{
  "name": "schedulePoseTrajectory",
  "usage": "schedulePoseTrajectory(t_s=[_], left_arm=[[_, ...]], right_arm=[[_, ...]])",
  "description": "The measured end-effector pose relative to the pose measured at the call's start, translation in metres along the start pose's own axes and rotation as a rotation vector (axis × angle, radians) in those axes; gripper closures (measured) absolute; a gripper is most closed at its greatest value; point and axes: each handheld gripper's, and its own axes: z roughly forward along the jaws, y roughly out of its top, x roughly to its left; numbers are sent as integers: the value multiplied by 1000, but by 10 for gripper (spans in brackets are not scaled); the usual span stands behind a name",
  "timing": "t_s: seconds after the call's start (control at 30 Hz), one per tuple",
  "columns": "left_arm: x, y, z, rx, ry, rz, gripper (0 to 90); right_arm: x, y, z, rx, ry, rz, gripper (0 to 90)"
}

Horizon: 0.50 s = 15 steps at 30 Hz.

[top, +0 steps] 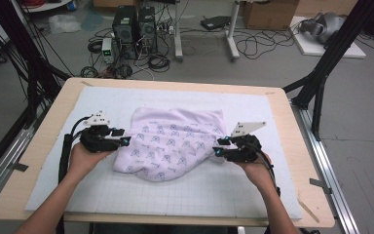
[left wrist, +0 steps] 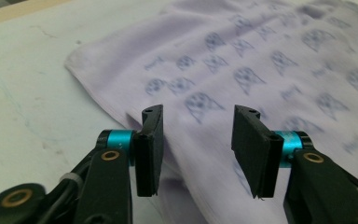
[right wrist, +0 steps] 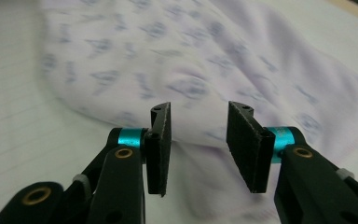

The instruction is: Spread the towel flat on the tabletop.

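Grey mat on the table (top: 292, 146); folding of the patterned cloth (top: 170, 144) looked partly done.
Cloth lay folded between both grippers, its near edge rounded and uneven, so tidying seemed left; left gripper (top: 125, 140) and right gripper (top: 217, 147) lay level, pointing inward at the cloth's sides; both jaws stood parted, empty, fabric just ahead.

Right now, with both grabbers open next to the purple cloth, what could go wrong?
1. The cloth lies folded and bunched, so a closing left gripper might pinch only the top layer and pull the fold apart.
2. The right gripper has its open jaws low over the cloth's edge; it could catch the white mat underneath too.
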Motion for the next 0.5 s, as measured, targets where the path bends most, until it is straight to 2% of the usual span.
schedulePoseTrajectory(t_s=[0.07,0.13,0.2,0.27,0.33,0.4,0.47,0.5], left_arm=[[-9,-7,-5,-9,-17,16,502],[-18,-14,-7,-13,-25,29,468],[-27,-22,-5,-12,-55,39,450],[-34,-29,0,25,-68,68,450],[-36,-34,5,54,-69,78,452],[-34,-39,12,97,-83,82,500],[-33,-43,19,127,-87,93,588],[-32,-45,23,127,-108,87,648]], right_arm=[[14,-2,3,-27,29,-25,568],[25,-6,11,-27,54,-27,547],[35,-9,21,-28,60,-30,485],[41,-12,33,-11,71,-35,478],[45,-12,42,1,78,-39,474],[49,-10,52,22,77,-59,477],[51,-8,62,34,73,-71,508],[51,-7,65,42,69,-71,534]])
